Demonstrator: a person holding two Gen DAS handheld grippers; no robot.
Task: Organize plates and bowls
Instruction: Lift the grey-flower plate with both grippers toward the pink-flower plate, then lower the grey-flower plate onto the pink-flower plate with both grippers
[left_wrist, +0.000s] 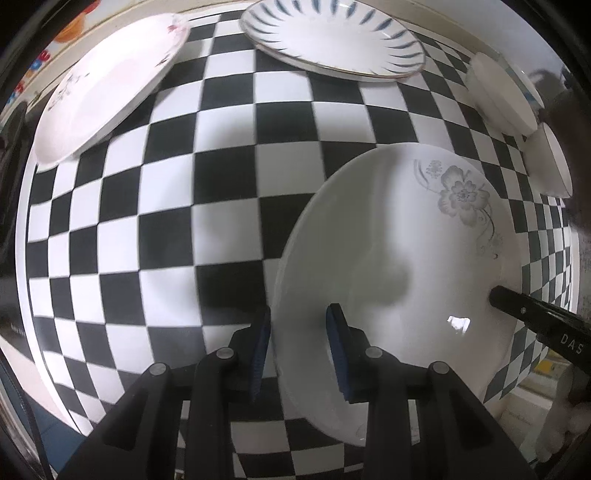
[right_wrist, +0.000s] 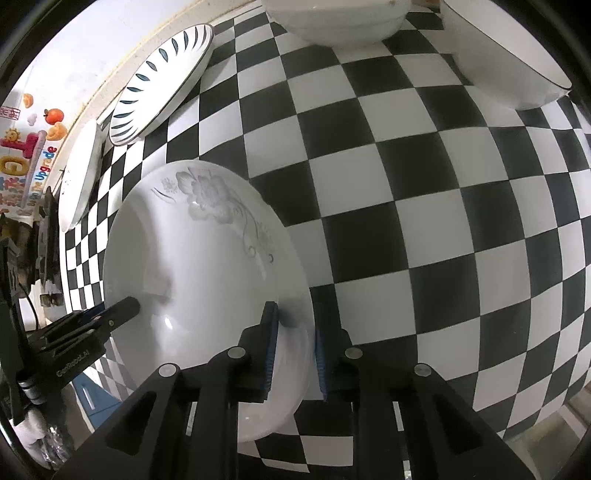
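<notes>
A white plate with a grey flower print (left_wrist: 406, 258) sits on the black-and-white checkered table; it also shows in the right wrist view (right_wrist: 207, 258). My left gripper (left_wrist: 299, 325) straddles its left rim, one pad (left_wrist: 336, 332) over the plate and one outside, jaws not closed tight. My right gripper (right_wrist: 295, 332) straddles the opposite rim the same way. Each gripper's tip shows in the other view, the right one (left_wrist: 517, 306) and the left one (right_wrist: 122, 310).
A blue-striped plate (left_wrist: 332, 33) and a pink-tinted plate (left_wrist: 107, 85) lie at the far side. White bowls (left_wrist: 498, 92) stand at the right; they show near the top in the right wrist view (right_wrist: 340, 22). The table edge (right_wrist: 517, 424) is near.
</notes>
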